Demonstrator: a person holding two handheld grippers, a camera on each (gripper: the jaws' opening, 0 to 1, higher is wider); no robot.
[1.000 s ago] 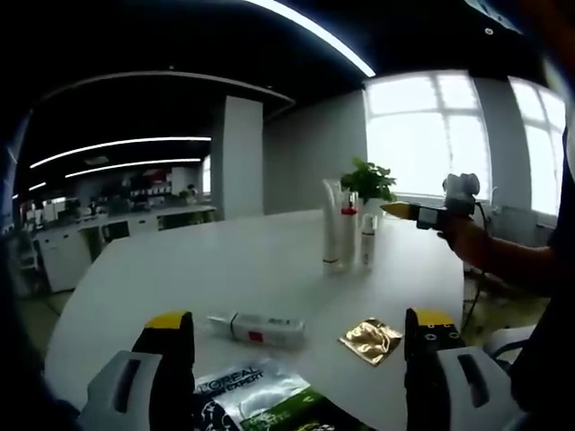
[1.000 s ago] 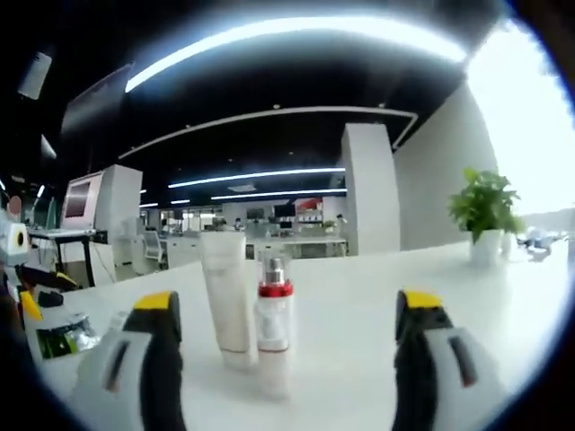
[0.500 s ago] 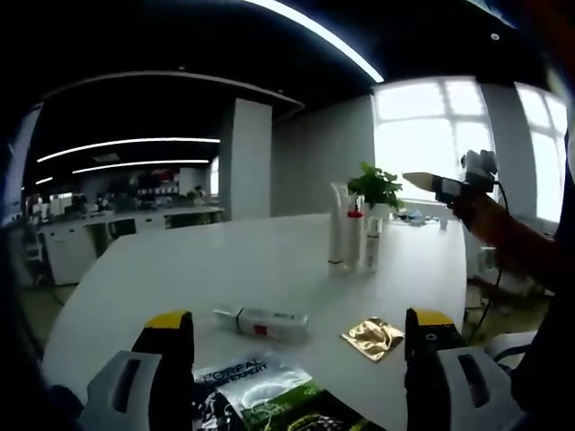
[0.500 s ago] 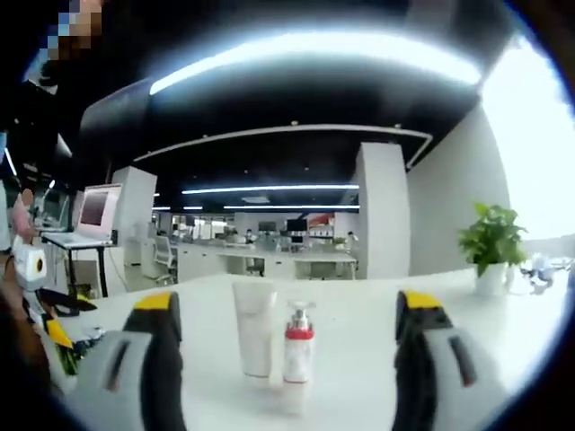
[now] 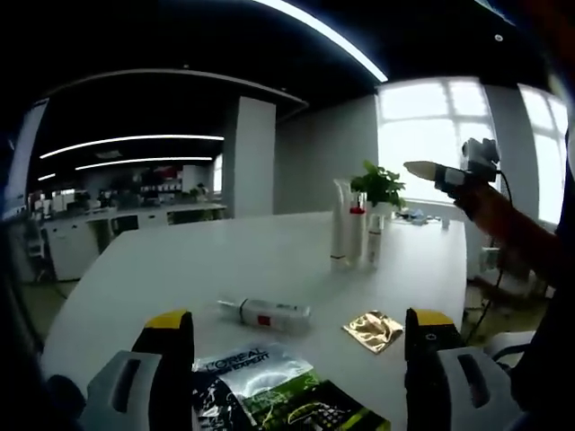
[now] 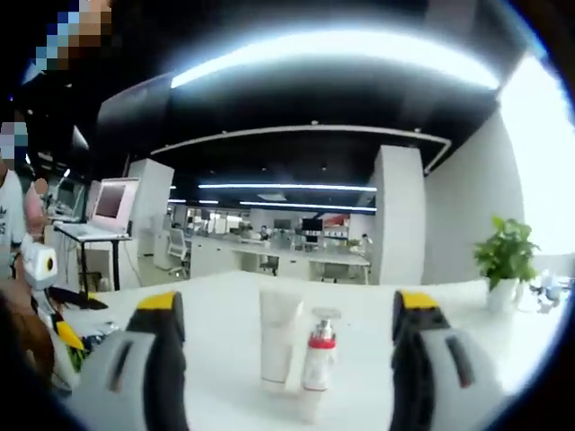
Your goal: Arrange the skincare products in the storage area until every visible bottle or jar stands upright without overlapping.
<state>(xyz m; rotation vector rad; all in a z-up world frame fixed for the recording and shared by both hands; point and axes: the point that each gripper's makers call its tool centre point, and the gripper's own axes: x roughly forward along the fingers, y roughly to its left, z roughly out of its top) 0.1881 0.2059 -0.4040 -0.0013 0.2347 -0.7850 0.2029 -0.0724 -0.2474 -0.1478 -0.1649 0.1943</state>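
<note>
A white tube (image 5: pixel 340 233), a pump bottle with a red collar (image 5: pixel 357 235) and a slim white bottle (image 5: pixel 373 242) stand upright together at the table's far side. A white tube with a red label (image 5: pixel 265 313) lies flat near me, beside a gold sachet (image 5: pixel 372 329) and a dark green packet (image 5: pixel 269 395). My left gripper (image 5: pixel 299 325) hovers open above the packet, holding nothing. My right gripper (image 6: pixel 287 305) is open and faces the standing tube (image 6: pixel 278 337) and pump bottle (image 6: pixel 319 359) from a distance. The right gripper (image 5: pixel 429 169) is held in the air right of the standing group.
A potted plant (image 5: pixel 381 184) stands behind the upright bottles, near the window; the plant (image 6: pixel 506 260) sits at the right. The white table (image 5: pixel 225 269) is round-edged, with office desks beyond. The person's forearm (image 5: pixel 512 242) reaches in from the right.
The right gripper has risen and pulled back from the standing bottles, which look smaller in its view. The left view has shifted slightly. Nothing on the table has moved.
</note>
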